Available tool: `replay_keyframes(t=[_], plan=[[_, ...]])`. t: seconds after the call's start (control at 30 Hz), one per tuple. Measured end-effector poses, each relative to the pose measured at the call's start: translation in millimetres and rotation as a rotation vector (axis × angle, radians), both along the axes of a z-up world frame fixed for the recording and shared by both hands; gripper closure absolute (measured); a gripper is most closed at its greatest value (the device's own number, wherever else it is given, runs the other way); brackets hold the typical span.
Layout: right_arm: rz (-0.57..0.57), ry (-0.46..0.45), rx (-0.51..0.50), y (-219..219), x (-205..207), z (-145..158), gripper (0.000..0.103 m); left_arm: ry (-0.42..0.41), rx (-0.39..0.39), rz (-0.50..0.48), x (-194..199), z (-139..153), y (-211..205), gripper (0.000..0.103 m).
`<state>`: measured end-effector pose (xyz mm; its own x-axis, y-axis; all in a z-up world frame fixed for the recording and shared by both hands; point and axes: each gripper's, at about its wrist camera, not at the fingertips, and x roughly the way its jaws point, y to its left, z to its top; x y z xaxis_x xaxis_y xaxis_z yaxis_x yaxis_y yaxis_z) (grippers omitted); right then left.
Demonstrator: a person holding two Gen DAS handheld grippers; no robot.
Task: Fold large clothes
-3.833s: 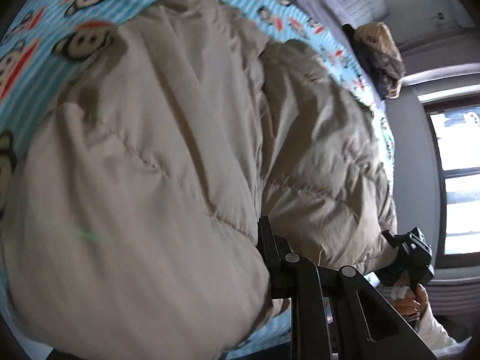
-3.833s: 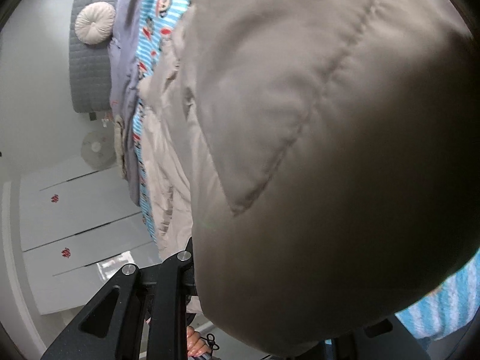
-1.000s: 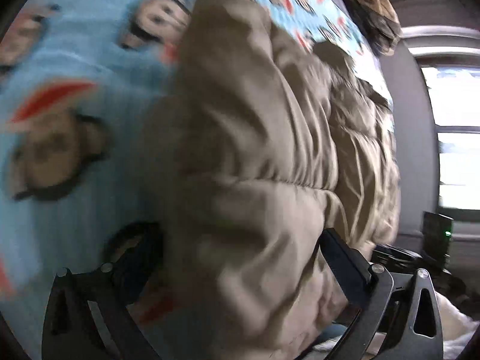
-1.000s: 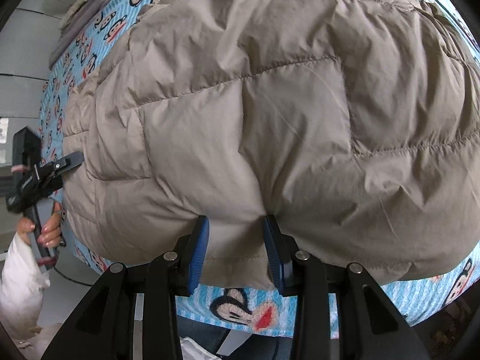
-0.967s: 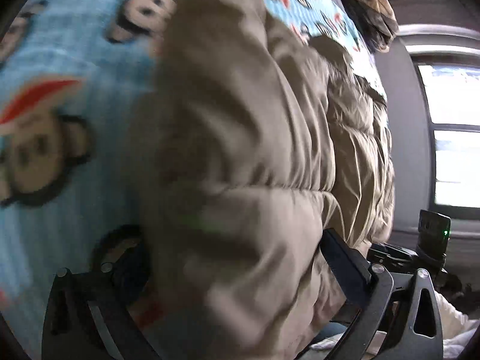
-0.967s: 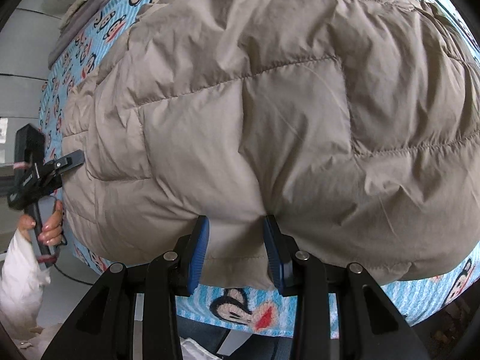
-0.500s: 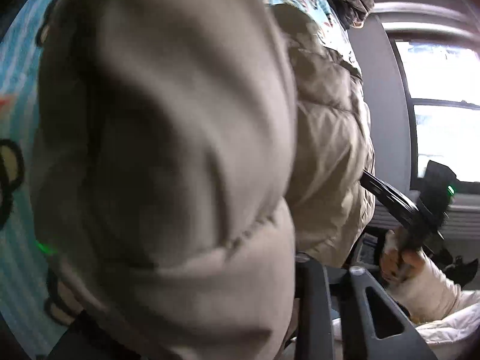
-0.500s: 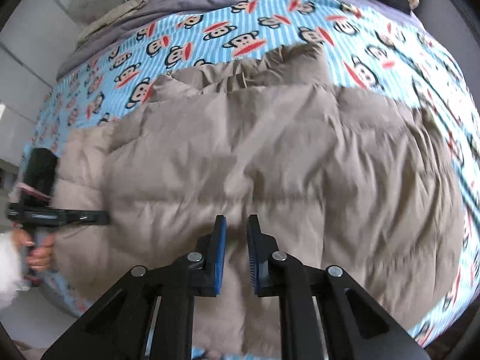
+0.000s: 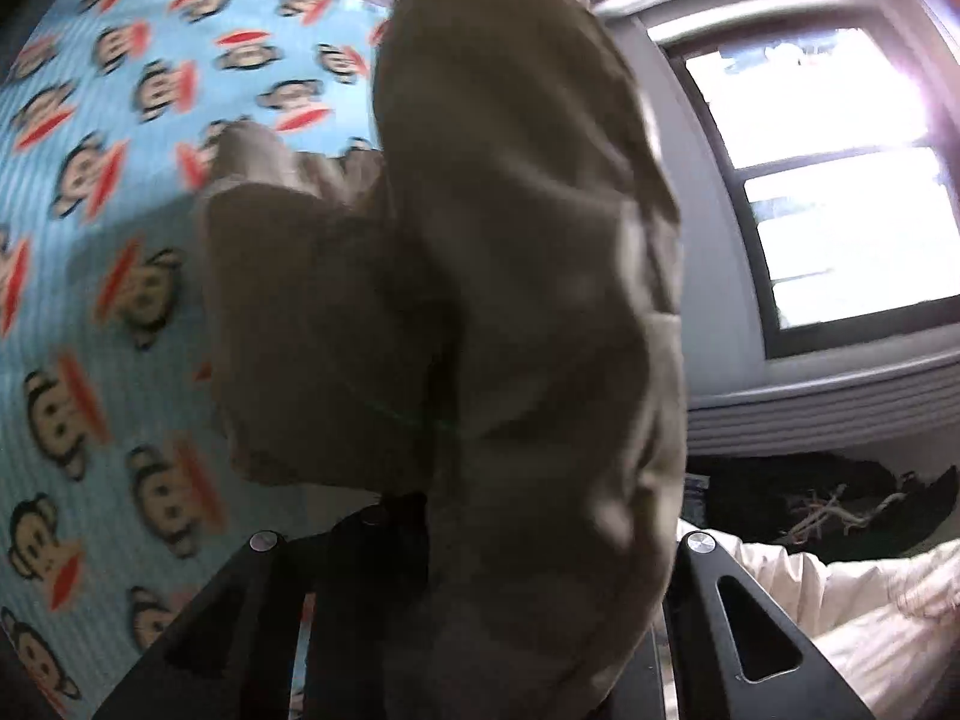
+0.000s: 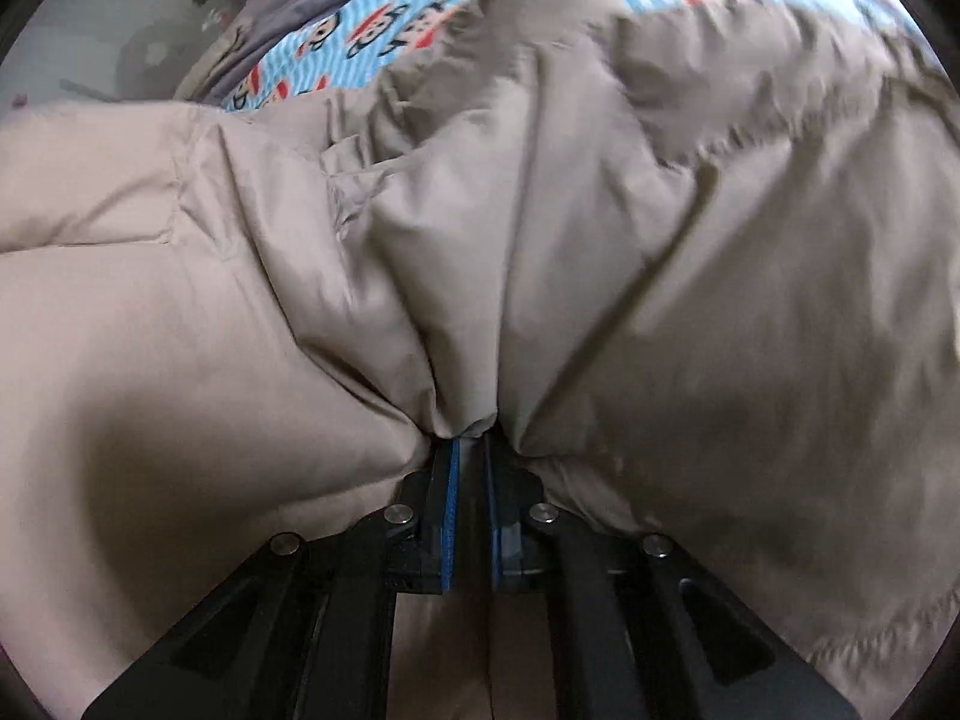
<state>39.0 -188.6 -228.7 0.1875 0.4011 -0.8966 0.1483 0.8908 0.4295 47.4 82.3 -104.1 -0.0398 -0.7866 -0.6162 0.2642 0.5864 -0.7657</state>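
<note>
My right gripper has its jaws pinched together on a bunched fold of the beige puffer jacket, the blue pads nearly meeting with the fabric gathered between them. The jacket spreads wide across the bed, over its blue monkey-print cover. My left gripper carries another part of the same jacket, raised and draped over the jaws so thickly that I cannot tell whether they are closed. A bright window sits to the right, white bedding below it.
</note>
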Motion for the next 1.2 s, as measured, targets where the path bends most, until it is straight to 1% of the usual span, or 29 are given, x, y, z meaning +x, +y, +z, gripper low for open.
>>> replay_keyframes(t=[0.07, 0.17, 0.2, 0.23, 0.27, 0.33, 0.37, 0.4, 0.43, 0.47, 0.53, 0.6, 0.7, 0.77, 0.8, 0.83, 0.87, 0.9, 0.93, 0.97, 1.03, 1.1, 1.13, 1.2], plan=[[-0.019, 0.016, 0.059, -9.8, 0.7, -7.2, 0.099, -0.022, 0.058, -0.020, -2.5, 9.6, -32.0, 0.077], [-0.044, 0.045, 0.145, -23.0, 2.0, -16.4, 0.101, -0.082, 0.182, -0.045, -7.2, 21.4, -80.6, 0.076], [-0.047, 0.060, 0.169, -27.1, 3.2, -17.7, 0.101, -0.095, 0.207, -0.054, -8.1, 23.9, -96.4, 0.073], [-0.048, 0.079, 0.186, -31.3, 4.0, -17.5, 0.101, -0.094, 0.208, -0.057, -3.1, 26.3, -98.0, 0.071], [-0.052, 0.102, 0.204, -39.3, 3.6, -14.1, 0.101, -0.090, 0.212, -0.061, -2.4, 27.6, -108.7, 0.069], [-0.070, 0.097, 0.223, -59.1, -1.1, -1.9, 0.101, -0.094, 0.233, -0.073, -0.9, 26.8, -127.7, 0.068], [-0.086, 0.079, 0.228, -76.5, -7.0, 9.2, 0.101, -0.093, 0.241, -0.083, -1.3, 24.1, -139.8, 0.057], [-0.103, 0.063, 0.228, -91.2, -12.4, 17.6, 0.101, -0.086, 0.231, -0.091, -3.3, 20.4, -149.4, 0.040], [-0.126, 0.041, 0.230, -109.5, -19.9, 27.5, 0.099, -0.074, 0.219, -0.093, -3.9, 16.7, -160.6, 0.035], [-0.147, 0.025, 0.227, -125.1, -26.9, 35.5, 0.097, -0.068, 0.215, -0.100, -4.3, 12.2, -174.8, 0.032], [-0.199, -0.011, 0.201, -163.2, -46.1, 53.5, 0.097, -0.064, 0.203, -0.130, -5.0, 2.2, -198.1, 0.032], [-0.248, -0.028, 0.169, -193.7, -66.1, 65.0, 0.097, -0.045, 0.180, -0.142, -4.6, -10.6, -216.5, 0.032], [-0.318, -0.032, 0.130, -234.6, -98.7, 75.5, 0.096, 0.004, 0.119, -0.189, -0.3, -31.3, -252.5, 0.032], [-0.351, -0.026, 0.094, -256.4, -126.2, 80.7, 0.096, 0.038, 0.116, -0.203, 3.8, -47.5, -274.0, 0.032], [-0.359, -0.023, 0.078, -259.2, -136.0, 82.7, 0.094, 0.038, 0.125, -0.209, 2.0, -53.4, -279.6, 0.032], [-0.364, -0.024, 0.066, -264.8, -148.4, 87.0, 0.087, 0.038, 0.130, -0.216, 4.5, -60.5, -284.6, 0.032], [-0.366, -0.031, 0.063, -268.8, -156.9, 91.2, 0.069, 0.047, 0.133, -0.224, 7.0, -66.5, -291.5, 0.032], [-0.367, -0.044, 0.063, -273.7, -169.2, 96.9, 0.056, 0.049, 0.145, -0.224, 9.8, -70.7, -297.1, 0.032], [-0.367, -0.058, 0.070, -274.7, -178.7, 101.3, 0.030, 0.048, 0.155, -0.227, 10.8, -72.0, -299.9, 0.032], [-0.365, -0.079, 0.088, -276.4, -188.4, 106.9, 0.025, 0.043, 0.165, -0.236, 11.6, -74.2, -304.9, 0.032], [-0.349, -0.121, 0.145, -275.9, -210.6, 118.8, 0.025, 0.033, 0.185, -0.249, 15.8, -75.4, -323.1, 0.032], [-0.313, -0.165, 0.220, -268.2, -214.4, 129.2, 0.025, 0.025, 0.204, -0.264, 5.6, -78.0, -331.1, 0.032], [-0.286, -0.182, 0.250, -260.4, -212.6, 133.7, 0.025, 0.024, 0.211, -0.267, 13.4, -79.4, -340.4, 0.032], [-0.237, -0.211, 0.253, -240.3, -202.6, 144.3, 0.025, 0.018, 0.224, -0.276, 15.2, -81.0, -343.5, 0.032]])
